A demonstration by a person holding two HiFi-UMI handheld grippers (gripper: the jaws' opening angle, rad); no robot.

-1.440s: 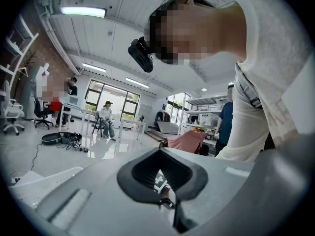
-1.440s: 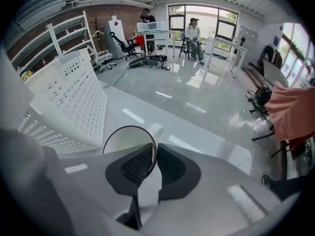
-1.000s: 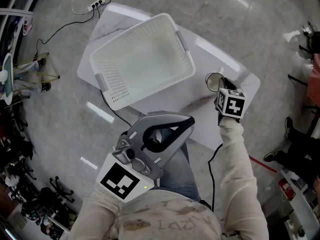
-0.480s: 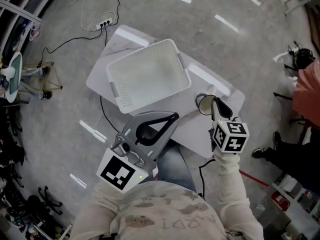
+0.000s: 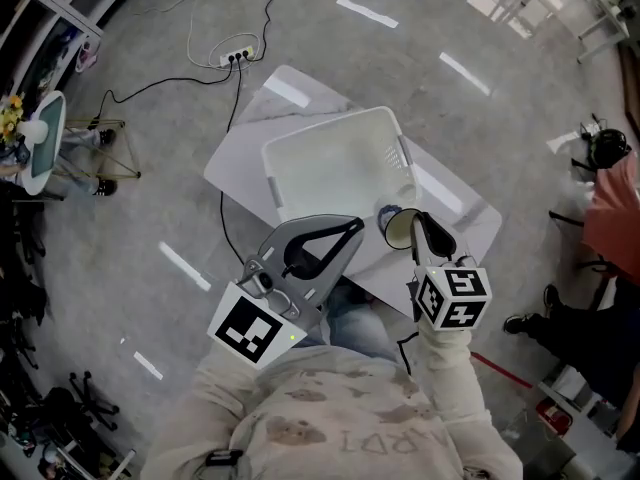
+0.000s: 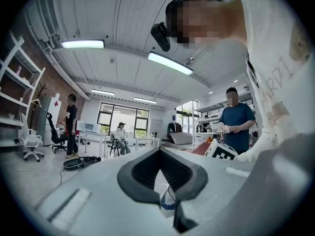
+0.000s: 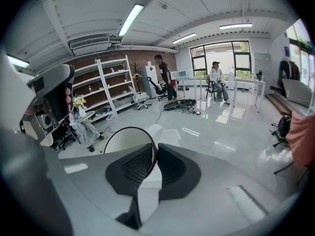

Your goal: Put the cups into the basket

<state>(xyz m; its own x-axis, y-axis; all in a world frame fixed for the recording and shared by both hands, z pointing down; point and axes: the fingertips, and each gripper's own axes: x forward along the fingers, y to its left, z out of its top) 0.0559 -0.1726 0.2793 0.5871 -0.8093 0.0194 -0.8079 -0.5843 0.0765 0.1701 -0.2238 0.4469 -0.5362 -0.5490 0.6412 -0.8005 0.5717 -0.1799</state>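
White round cup (image 5: pixel 397 230) half hidden by our right gripper's (image 5: pixel 416 226) clamping fingers; our left gripper (image 5: pixel 352 230) hovers at the surface's (image 5: pixel 245 163) near edge, fingers closed, empty.

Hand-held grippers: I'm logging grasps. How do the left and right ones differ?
The right hand-held gripper pinches the cup by its rim; the left hand-held gripper is shut on nothing. In the head view the left shows its jaw loop broadside, while the right appears edge-on. Both point toward the basket.
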